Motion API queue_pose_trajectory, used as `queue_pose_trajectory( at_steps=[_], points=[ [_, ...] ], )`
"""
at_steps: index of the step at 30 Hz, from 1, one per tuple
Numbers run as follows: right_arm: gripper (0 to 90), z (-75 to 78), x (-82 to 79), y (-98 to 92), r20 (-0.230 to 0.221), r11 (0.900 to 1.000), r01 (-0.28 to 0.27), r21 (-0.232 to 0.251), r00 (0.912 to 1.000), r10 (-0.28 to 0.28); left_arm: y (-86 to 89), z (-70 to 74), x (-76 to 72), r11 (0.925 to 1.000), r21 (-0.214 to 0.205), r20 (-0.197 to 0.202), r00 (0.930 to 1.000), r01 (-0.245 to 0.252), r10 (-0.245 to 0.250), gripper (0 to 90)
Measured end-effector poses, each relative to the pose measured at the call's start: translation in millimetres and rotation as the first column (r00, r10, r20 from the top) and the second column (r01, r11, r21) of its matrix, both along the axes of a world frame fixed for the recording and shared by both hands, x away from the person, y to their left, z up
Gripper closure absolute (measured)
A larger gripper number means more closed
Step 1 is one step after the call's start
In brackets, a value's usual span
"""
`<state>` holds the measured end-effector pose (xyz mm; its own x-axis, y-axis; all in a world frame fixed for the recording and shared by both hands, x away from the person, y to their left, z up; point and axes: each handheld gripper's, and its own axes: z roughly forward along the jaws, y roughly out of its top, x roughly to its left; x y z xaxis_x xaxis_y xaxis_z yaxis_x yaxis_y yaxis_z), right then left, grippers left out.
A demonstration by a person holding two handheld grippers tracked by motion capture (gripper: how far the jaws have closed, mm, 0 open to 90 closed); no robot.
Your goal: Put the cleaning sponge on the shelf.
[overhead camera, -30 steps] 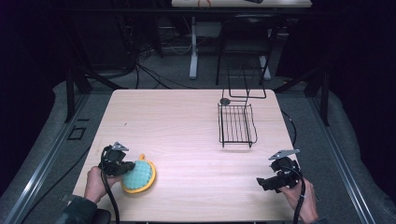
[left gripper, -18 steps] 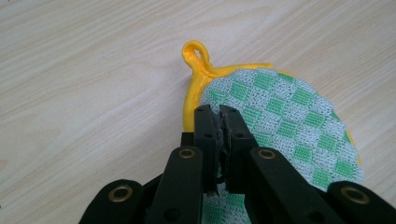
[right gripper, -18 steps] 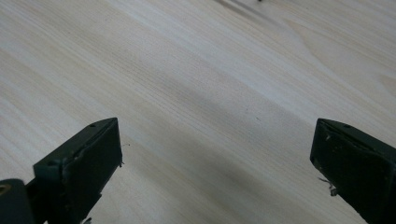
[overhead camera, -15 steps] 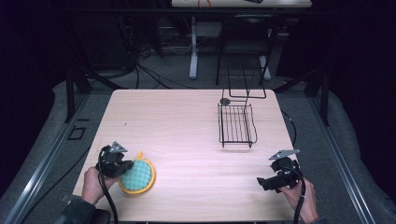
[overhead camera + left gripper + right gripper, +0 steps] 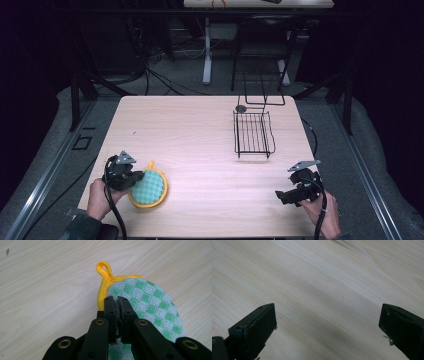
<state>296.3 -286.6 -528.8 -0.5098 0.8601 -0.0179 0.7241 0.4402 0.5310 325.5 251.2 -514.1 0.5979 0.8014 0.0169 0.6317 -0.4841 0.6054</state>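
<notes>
I note the left tongs (image 5: pixel 117 305) are clenched on the edge of the pot holder (image 5: pixel 148 187), a round green-check pad w/ yellow trim, at the near-left part of the table (image 5: pixel 200 130). Its loop (image 5: pixel 103 268) points away from the tongs. Right tongs (image 5: pixel 290 194) hang released over bare wood, near-right, well apart from the pad. The wire rack (image 5: pixel 254 134) sits far-right; in my judgement the right hand is nearer to it.

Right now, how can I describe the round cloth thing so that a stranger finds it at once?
On the wooden table, go to the near left corner, by the left gripper. There is a round pot holder, checked green and white with a yellow rim and loop; the wire rack far right is black metal.
</notes>
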Motion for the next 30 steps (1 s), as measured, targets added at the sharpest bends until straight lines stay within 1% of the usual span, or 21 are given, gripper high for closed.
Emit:
queue_pose_trajectory(
  at_steps=[6, 7, 11, 12, 20, 22, 23, 24, 26, 29, 30],
  points=[
    [0.6, -0.8, 0.5, 0.1, -0.001, 1.0, 0.001, -0.005, 1.0, -0.001, -0.7, 2.3, -0.4, 1.0, -0.006, 0.008, 1.0, 0.006, -0.006, 87.0],
    [0.5, -0.8, 0.4, 0.2, -0.002, 1.0, 0.002, -0.007, 1.0, -0.002, -1.1, 3.9, -0.8, 0.9999, -0.014, 0.004, 1.0, 0.009, -0.009, 87.0],
    [0.5, -1.1, 0.6, 0.2, -0.006, 1.0, 0.002, -0.006, 1.0, -0.002, -3.4, 5.5, -0.6, 0.9996, -0.025, 0.012, 0.9999, 0.012, -0.012, 87.0],
    [0.5, -1.1, 0.9, -0.4, -0.011, 0.9999, -0.004, -0.013, 0.9999, 0.004, -5.7, 7.1, 0.0, 0.9994, -0.027, 0.018, 0.9997, 0.019, -0.018, 87.0],
    [0.6, -1.4, 1.0, -0.1, -0.014, 0.9999, -0.006, -0.013, 0.9999, 0.006, -16.9, 18.1, 0.3, 0.9975, -0.052, 0.051, 0.9977, 0.048, -0.046, 87.0],
    [0.7, -1.4, 1.1, -0.1, -0.014, 0.9999, -0.007, -0.013, 0.9999, 0.007, -19.4, 20.6, 0.6, 0.9965, -0.057, 0.048, 0.9971, 0.061, -0.059, 86.9],
    [0.7, -1.5, 1.1, -0.2, -0.014, 0.9999, -0.008, -0.013, 0.9999, 0.008, -19.4, 20.6, 0.6, 0.9965, -0.057, 0.048, 0.9971, 0.061, -0.059, 86.9],
    [0.7, -1.6, 1.1, 0.0, -0.016, 0.9999, -0.007, -0.01, 0.9998, 0.007, -22.6, 21.6, 1.2, 0.9962, -0.059, 0.059, 0.9964, 0.064, -0.06, 87.0],
    [0.8, -2.0, 1.2, 0.2, -0.013, 0.9999, -0.006, -0.009, 0.9999, 0.006, -25.5, 23.1, 2.1, 0.9959, -0.057, 0.065, 0.9957, 0.07, -0.066, 86.9],
    [0.9, -1.6, 1.0, 0.2, -0.015, 0.9998, -0.01, -0.014, 0.9998, 0.01, -28.2, 25.3, 2.7, 0.9953, -0.055, 0.063, 0.9951, 0.08, -0.076, 86.9],
    [0.9, -1.9, 0.8, 0.5, -0.011, 0.9999, -0.009, -0.014, 0.9999, 0.008, -30.9, 26.5, 3.8, 0.9949, -0.055, 0.073, 0.9941, 0.085, -0.081, 86.9]
  ],
)
